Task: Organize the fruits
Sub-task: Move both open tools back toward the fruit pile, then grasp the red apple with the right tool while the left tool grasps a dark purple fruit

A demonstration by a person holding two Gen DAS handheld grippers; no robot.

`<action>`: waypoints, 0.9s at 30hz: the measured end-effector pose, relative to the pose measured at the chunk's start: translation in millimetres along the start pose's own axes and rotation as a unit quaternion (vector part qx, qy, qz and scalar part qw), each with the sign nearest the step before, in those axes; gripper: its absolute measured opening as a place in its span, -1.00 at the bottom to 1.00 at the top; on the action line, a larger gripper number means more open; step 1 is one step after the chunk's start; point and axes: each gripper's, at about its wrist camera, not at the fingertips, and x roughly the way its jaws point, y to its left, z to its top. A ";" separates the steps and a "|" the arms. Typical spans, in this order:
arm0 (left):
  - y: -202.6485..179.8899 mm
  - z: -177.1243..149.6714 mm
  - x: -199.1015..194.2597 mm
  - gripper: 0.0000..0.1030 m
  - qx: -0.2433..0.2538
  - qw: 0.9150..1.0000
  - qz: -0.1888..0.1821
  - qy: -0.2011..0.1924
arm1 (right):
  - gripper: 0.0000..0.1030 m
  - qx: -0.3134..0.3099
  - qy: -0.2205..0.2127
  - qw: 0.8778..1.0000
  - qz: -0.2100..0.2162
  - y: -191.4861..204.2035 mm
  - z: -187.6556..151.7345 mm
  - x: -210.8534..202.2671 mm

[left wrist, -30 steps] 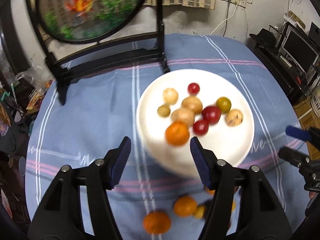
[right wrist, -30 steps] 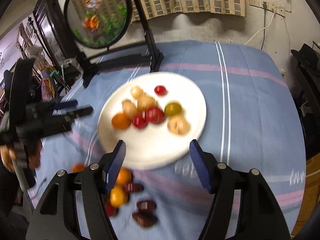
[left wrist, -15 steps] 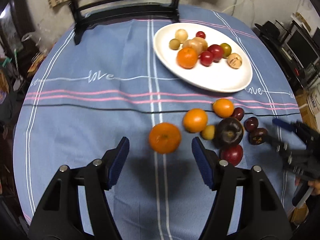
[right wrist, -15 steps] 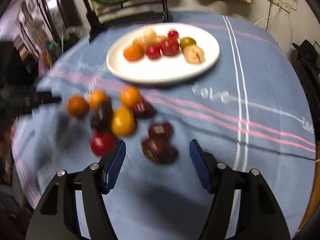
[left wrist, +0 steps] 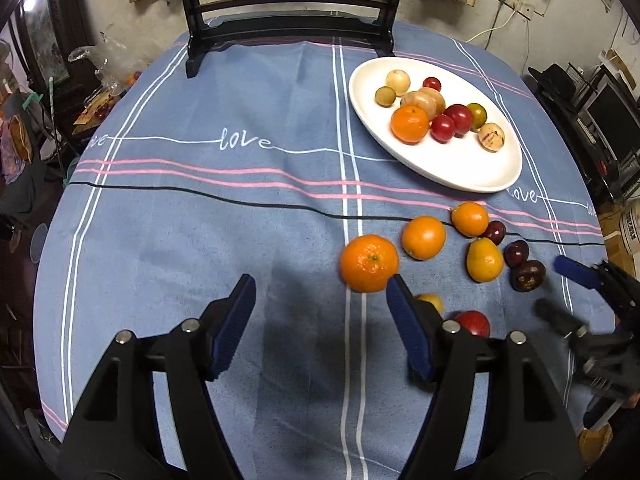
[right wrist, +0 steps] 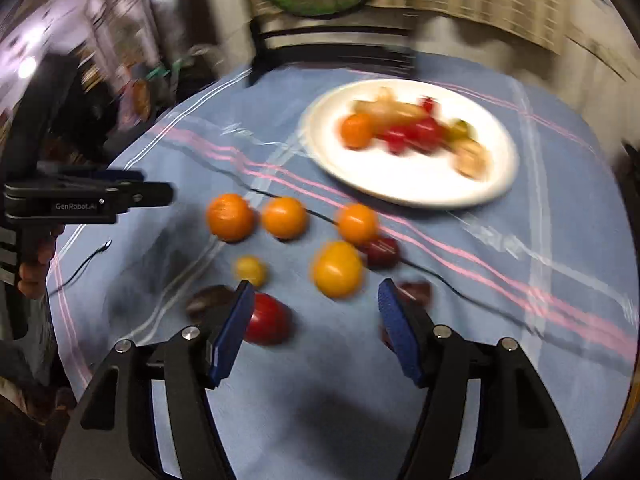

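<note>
The mandarin [left wrist: 369,263] sits on the desk [left wrist: 200,240], just beside the left claw [left wrist: 320,304], whose jaws are opening, empty. It looks light, round and squashy; pinch its sides softly. The right claw [right wrist: 312,312] is spread, empty. Other oranges [left wrist: 423,237] crowd close.

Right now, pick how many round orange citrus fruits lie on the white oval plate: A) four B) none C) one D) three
C: a single round orange citrus fruit sits on the white oval plate; the other orange ones lie on the blue tablecloth.
</note>
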 end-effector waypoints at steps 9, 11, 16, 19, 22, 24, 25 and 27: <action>-35.4 -45.6 -7.5 0.38 0.095 0.995 -0.033 0.016 | 0.28 0.021 0.037 0.998 0.038 -2.8 -51.6 -9.0; -33.3 -56.3 -7.0 0.38 0.100 0.994 -0.029 0.027 | 0.28 0.008 0.041 0.998 0.054 13.4 -50.5 0.4; -16.9 -73.3 -7.4 0.38 0.082 0.995 -0.023 0.045 | 0.28 0.019 0.045 0.995 0.084 37.6 -28.5 29.6; -14.8 -79.7 -11.2 0.38 0.079 0.996 -0.027 0.045 | 0.28 0.006 0.057 0.996 0.076 47.3 -15.0 49.9; -24.0 -84.0 -12.3 0.39 0.088 0.994 -0.038 0.044 | -0.08 -0.008 0.083 0.994 0.064 50.2 -12.5 68.5; -35.9 -85.7 -11.8 0.39 0.102 0.993 -0.046 0.044 | -0.23 -0.006 0.082 0.995 0.060 47.8 -13.3 65.0; -41.4 -86.1 -11.2 0.39 0.107 0.992 -0.051 0.043 | -0.23 0.001 0.078 0.995 0.065 44.5 -14.2 59.4; -54.6 -85.7 -8.1 0.39 0.119 0.990 -0.065 0.045 | -0.23 0.020 0.067 0.996 0.064 32.1 -16.8 44.9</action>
